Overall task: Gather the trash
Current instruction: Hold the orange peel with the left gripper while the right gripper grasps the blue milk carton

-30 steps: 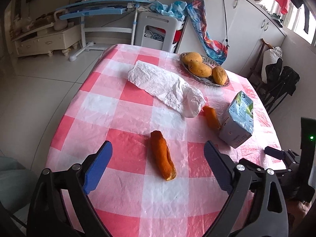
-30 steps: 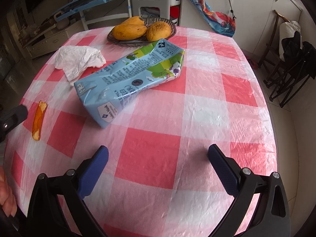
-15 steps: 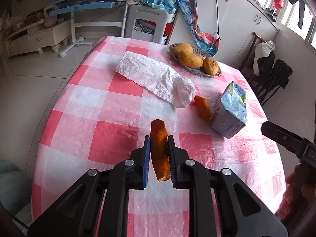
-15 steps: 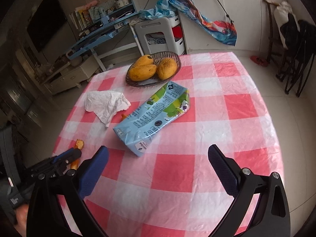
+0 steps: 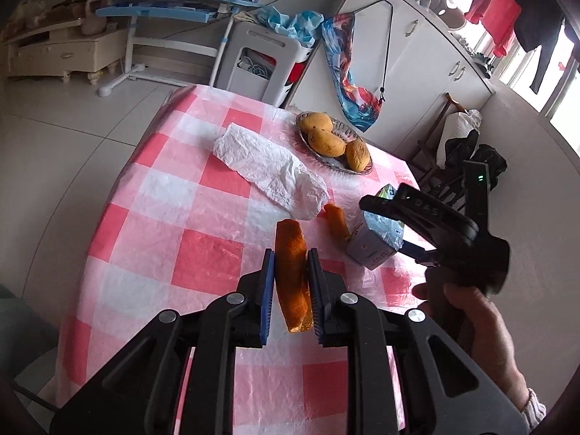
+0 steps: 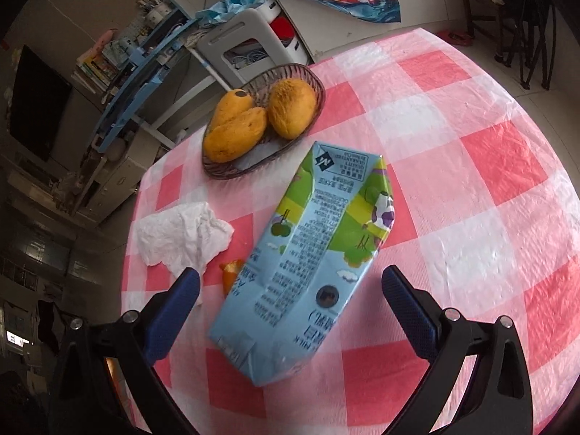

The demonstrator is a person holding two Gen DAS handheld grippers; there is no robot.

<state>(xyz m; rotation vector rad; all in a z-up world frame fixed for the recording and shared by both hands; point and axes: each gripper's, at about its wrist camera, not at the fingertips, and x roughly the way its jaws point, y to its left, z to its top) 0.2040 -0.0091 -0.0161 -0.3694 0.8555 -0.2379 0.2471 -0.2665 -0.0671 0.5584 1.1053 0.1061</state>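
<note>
My left gripper (image 5: 290, 253) is shut on a long orange fruit peel (image 5: 288, 239) and holds it just above the red-and-white checked table (image 5: 203, 253). A second, shorter peel (image 5: 337, 219) (image 6: 232, 268) lies beside a crumpled white wrapper (image 5: 268, 170) (image 6: 181, 235). A light-blue milk carton (image 6: 319, 253) (image 5: 377, 243) lies on its side. My right gripper (image 6: 290, 274) (image 5: 384, 224) hangs open over the carton's near half, one finger on each side, its pads clear of the carton.
A wire basket (image 5: 362, 172) (image 6: 290, 72) with three mangoes stands at the far side of the table. Behind it are a white stool (image 5: 264, 61) and cabinets. Dark chairs (image 5: 467, 159) stand to the right. The table's left edge drops to tiled floor.
My left gripper shut on the long peel and lifted it off the cloth. My right gripper rolled and swung in over the milk carton, still open.
</note>
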